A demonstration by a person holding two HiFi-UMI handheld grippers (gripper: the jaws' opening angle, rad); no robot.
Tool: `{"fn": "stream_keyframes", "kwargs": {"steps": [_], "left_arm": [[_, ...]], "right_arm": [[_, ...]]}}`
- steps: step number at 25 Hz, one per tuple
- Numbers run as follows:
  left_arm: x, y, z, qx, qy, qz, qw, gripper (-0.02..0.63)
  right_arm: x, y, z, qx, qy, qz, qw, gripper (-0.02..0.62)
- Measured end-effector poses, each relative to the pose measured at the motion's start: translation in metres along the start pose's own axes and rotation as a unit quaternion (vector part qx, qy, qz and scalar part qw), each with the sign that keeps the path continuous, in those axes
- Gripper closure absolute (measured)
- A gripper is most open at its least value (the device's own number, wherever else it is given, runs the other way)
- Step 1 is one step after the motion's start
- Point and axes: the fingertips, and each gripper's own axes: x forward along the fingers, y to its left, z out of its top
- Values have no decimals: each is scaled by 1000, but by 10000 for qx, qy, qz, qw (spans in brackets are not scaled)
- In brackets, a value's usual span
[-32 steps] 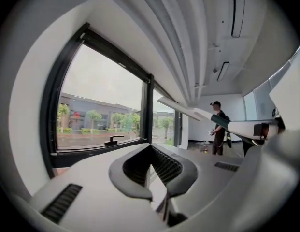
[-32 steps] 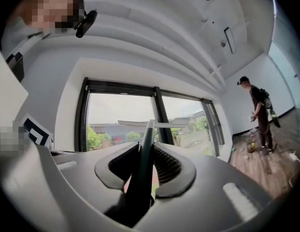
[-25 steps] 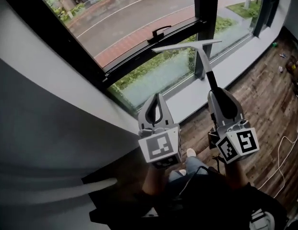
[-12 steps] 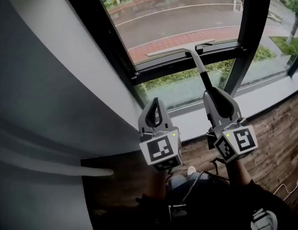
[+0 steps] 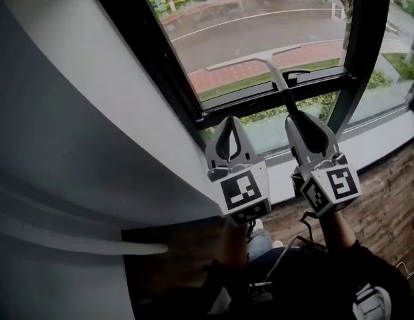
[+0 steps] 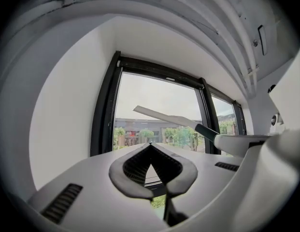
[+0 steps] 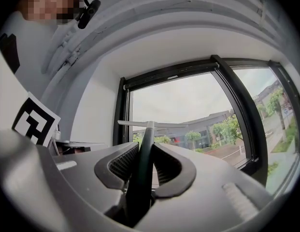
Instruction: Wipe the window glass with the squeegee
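**Grey squeegee held up at the window**

Head view: the right claw (image 5: 301, 122) holds the squeegee (image 5: 279, 82) by its dark handle, with the pale blade lying across the window glass (image 5: 260, 19) above the black crossbar (image 5: 260, 99). The left claw (image 5: 228, 131) hangs just beside it.

Left gripper view: jaws together, nothing between them.

Right gripper view: jaws clamped on the handle, blade crosswise ahead.

The lower handle of the squeegee (image 5: 276, 77) is hidden inside the right gripper (image 5: 301, 120).
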Motion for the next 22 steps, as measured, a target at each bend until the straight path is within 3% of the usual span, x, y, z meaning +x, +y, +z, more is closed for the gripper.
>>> {"fn": "stream_keyframes", "kwargs": {"steps": [5,13,18,22], "left_arm": [[36,18,7,-21,-137,-4,9999,604],[45,42,-32,14,-436,-30,9990,604],[72,58,-12,139,-496,-63,9987,604],[75,62,0,-195,-499,-269,9982,604]], "right_arm": [[40,-5,12,-148,-213,-72,9996,500],[70,-8,-20,-615,-662,-98,9959,500],[125,-11,22,-912,-1179,-150,9887,500],[156,-8,49,-1116,-1310,-161,9849,500]]}}
